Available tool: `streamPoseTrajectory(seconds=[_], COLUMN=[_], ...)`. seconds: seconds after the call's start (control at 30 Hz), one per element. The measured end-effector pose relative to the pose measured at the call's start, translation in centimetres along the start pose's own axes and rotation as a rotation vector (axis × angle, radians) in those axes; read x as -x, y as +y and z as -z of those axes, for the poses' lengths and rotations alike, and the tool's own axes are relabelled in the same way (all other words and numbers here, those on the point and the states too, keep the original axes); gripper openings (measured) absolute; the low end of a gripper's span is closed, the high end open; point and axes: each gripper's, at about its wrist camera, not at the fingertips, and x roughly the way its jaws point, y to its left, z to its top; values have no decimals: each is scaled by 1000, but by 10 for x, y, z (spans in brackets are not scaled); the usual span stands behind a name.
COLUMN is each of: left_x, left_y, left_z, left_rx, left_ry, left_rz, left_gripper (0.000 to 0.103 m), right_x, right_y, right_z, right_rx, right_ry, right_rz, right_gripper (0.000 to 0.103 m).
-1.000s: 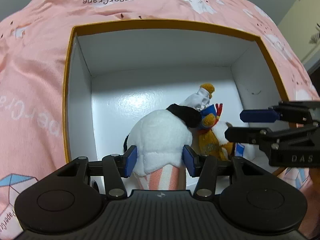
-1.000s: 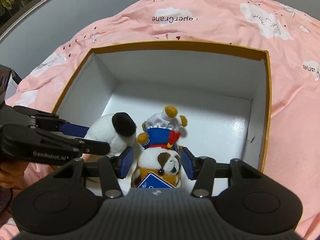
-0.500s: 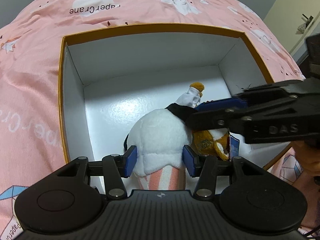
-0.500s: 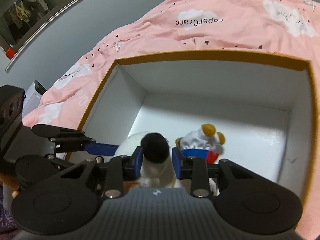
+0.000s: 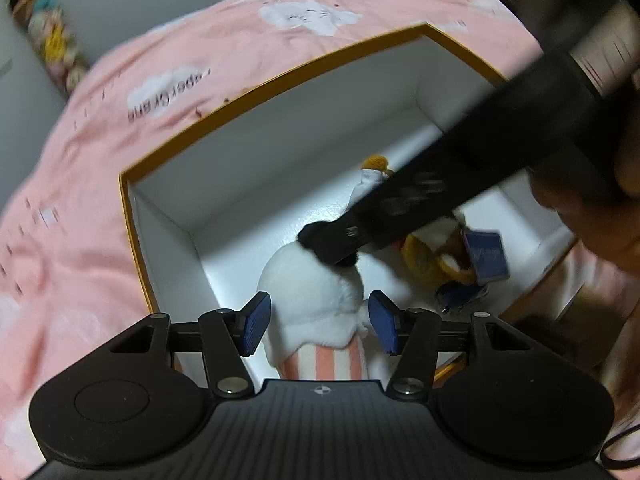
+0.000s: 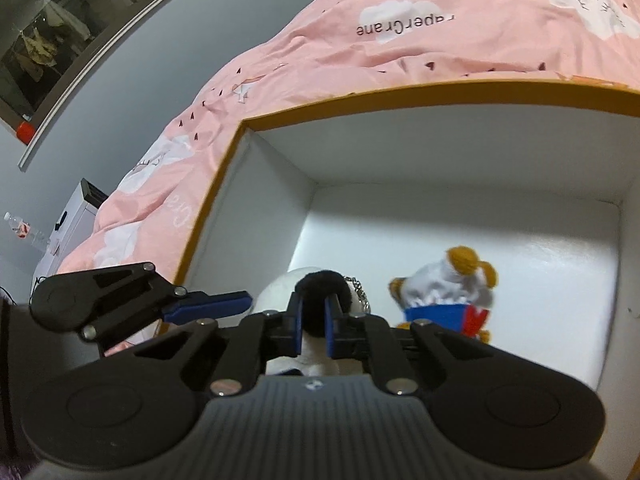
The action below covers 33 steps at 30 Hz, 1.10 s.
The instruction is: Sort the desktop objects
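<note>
Right wrist view shows our right gripper [image 6: 313, 330] clenched on the black pom-pom [image 6: 324, 286] of the white plush toy [image 5: 316, 304], which lies in the near left corner of the orange-rimmed box [image 5: 160, 160]. Our left gripper [image 5: 318, 326] stands released, its pads apart on either side of the toy's body. The long axis of the toy runs away from us, so we judge the right hand nearer its top. The dog plush [image 6: 448, 300] lies just beside it.

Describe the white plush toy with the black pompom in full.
The white plush toy is soft and fuzzy, with a pink-and-white striped base, a black pompom and a small metal chain. It lies inside the white box. The right gripper pinches the pompom; the left gripper is open, straddling its body.
</note>
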Motion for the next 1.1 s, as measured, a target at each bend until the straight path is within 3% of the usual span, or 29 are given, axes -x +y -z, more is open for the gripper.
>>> streamPoseTrajectory(seconds=[0.03,0.07,0.17,0.2,0.27,0.3,0.4,0.57,0.63,0.7,0.77,0.9,1.1], left_x=[-2,-5,-10,-11,-15,-19,-23,-22,-21,-20,-20,-18,-20], left_y=[-4,-5,2,5,14,19,35,31,32,33,35,36,41], left_z=[-1,-2,-3,-3,-2,-1,4,6,6,4,0,-5,-5], left_rx=[-21,-22,41,60,110,130,204,185,195,224,253,274,288], left_ry=[9,17,26,25,36,52,65,55,50,50,66,98,99], left_rz=[-14,-16,13,23,-7,-28,17,0,-1,2,-10,-60,-71], left_gripper=[65,72,79,78,62,62,59,59,58,56,55,53,52], right_x=[-1,-1,-3,-3,-3,-3,2,32,40,41,38,23,-3], right_y=[3,5,9,9,7,6,3,0,-6,-11,-13,-9,-2], right_z=[-1,-2,-4,-4,-3,-2,0,-1,0,4,9,18,22], right_rx=[6,11,13,8,-3,-8,-27,46,61,88,113,151,244], right_ry=[1,1,4,4,9,14,32,-10,19,58,95,124,167], right_rz=[-1,-6,-6,-9,-23,-42,-87,20,107,171,195,205,328], right_gripper=[11,11,11,11,12,12,15,22,40,41,44,60,57])
